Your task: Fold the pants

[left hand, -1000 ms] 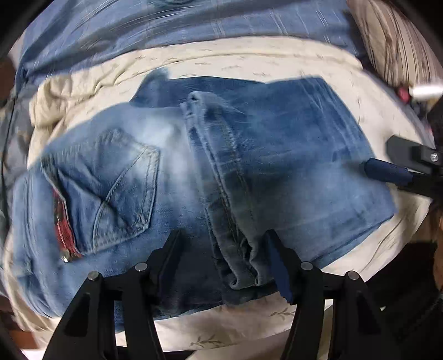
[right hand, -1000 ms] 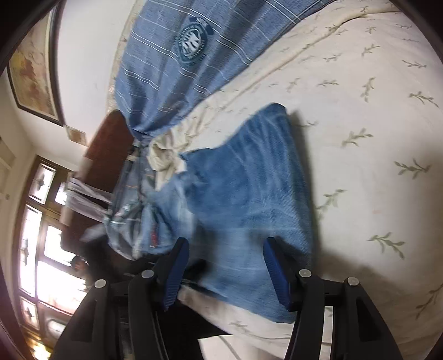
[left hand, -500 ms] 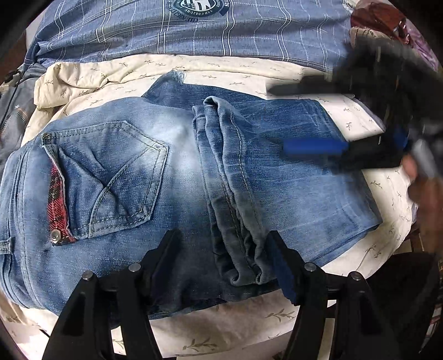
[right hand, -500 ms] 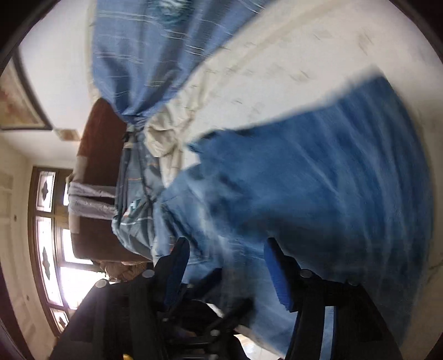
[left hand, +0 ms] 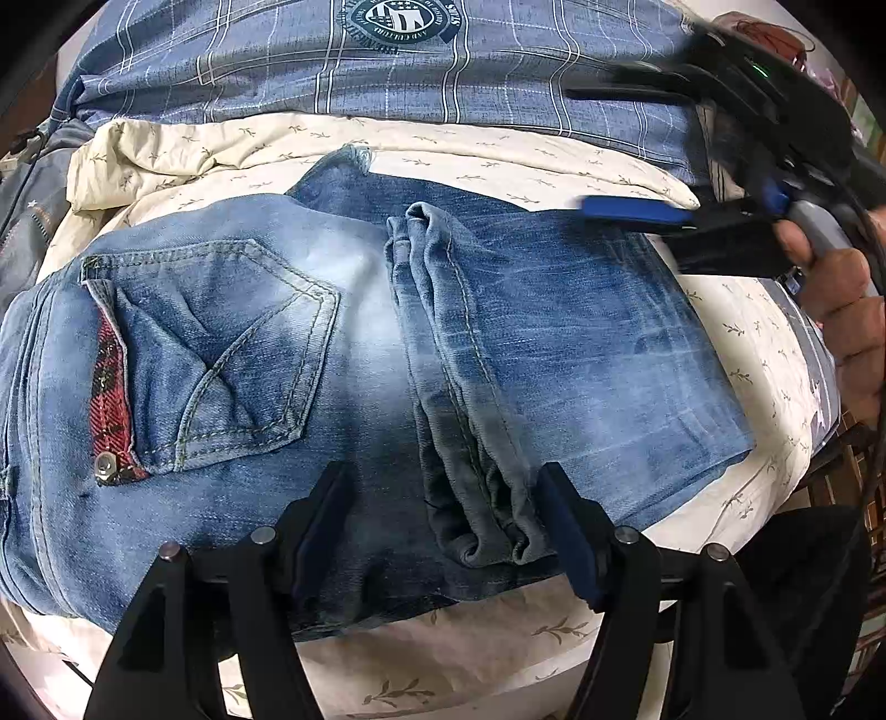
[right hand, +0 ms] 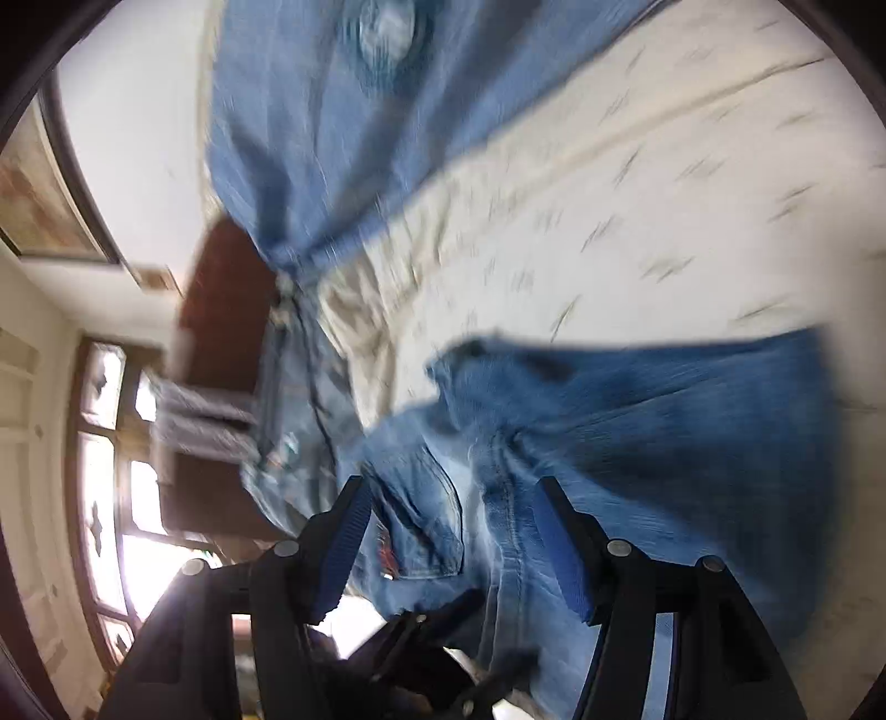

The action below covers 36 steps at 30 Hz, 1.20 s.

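Blue jeans [left hand: 554,343] lie folded on a cream bed sheet [left hand: 498,166], with the back pocket [left hand: 232,354] at left and the leg hems stacked across the middle. My left gripper [left hand: 443,531] hovers over the near edge. Its jaws are opening, the hem roll lies between them, and the pads do not press it. My right gripper [left hand: 631,155], held by a hand [left hand: 847,332], hangs over the far right corner of the jeans. Its jaws are also opening and hold nothing. The right wrist view is blurred and shows the right gripper [right hand: 454,531] above the jeans [right hand: 664,432].
A blue plaid cloth with a round crest [left hand: 398,22] covers the far side of the bed. The sheet's near edge [left hand: 443,664] drops off just below my left gripper. A brown headboard [right hand: 221,310], a bright window [right hand: 105,471] and a framed picture [right hand: 39,188] stand beyond.
The right gripper left the jeans' right edge, rose and swung toward the far right corner. The left gripper barely moved. Both pairs of jaws stand slightly wider.
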{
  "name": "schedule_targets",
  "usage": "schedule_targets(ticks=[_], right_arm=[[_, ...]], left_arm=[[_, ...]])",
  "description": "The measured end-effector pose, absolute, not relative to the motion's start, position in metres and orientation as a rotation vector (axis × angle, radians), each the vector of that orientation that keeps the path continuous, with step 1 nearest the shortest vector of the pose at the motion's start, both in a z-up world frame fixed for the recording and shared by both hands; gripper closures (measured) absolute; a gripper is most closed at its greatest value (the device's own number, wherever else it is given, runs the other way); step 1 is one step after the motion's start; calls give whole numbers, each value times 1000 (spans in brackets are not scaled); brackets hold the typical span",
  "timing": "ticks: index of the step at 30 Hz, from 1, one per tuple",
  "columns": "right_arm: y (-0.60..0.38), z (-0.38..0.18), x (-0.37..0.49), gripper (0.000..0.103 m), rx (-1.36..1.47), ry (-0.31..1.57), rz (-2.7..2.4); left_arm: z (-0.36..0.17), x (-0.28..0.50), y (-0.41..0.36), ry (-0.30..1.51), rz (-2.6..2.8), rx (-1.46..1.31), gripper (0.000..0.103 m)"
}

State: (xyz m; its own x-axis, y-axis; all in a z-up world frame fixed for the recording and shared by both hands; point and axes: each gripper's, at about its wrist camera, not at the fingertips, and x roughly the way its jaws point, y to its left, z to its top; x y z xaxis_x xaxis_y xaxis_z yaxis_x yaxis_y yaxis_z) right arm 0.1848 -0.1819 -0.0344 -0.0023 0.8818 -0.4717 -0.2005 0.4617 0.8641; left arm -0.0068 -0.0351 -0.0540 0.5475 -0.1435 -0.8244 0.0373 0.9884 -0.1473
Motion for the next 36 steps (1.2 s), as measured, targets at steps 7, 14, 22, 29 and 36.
schedule_targets(ticks=[7,14,22,29,36], right_arm=[[-224,-71,204,42,829,1279,809],[-232,-65,196,39,740,1264,762],[-256,-24,132,37,761,1161,922],[-261,-82,93,37,720,1290,883],[-280,-53,79,34,727,1036,922]], left_arm=[[-54,-8,-39,986,-104,-117,29],[-55,-6,-42,986,-95,-109,25],[-39,-15,-15,932,-92,-240,25],[-22,-44,38,835,-25,-442,25],[-12,-96,103,670,163,-631,24]])
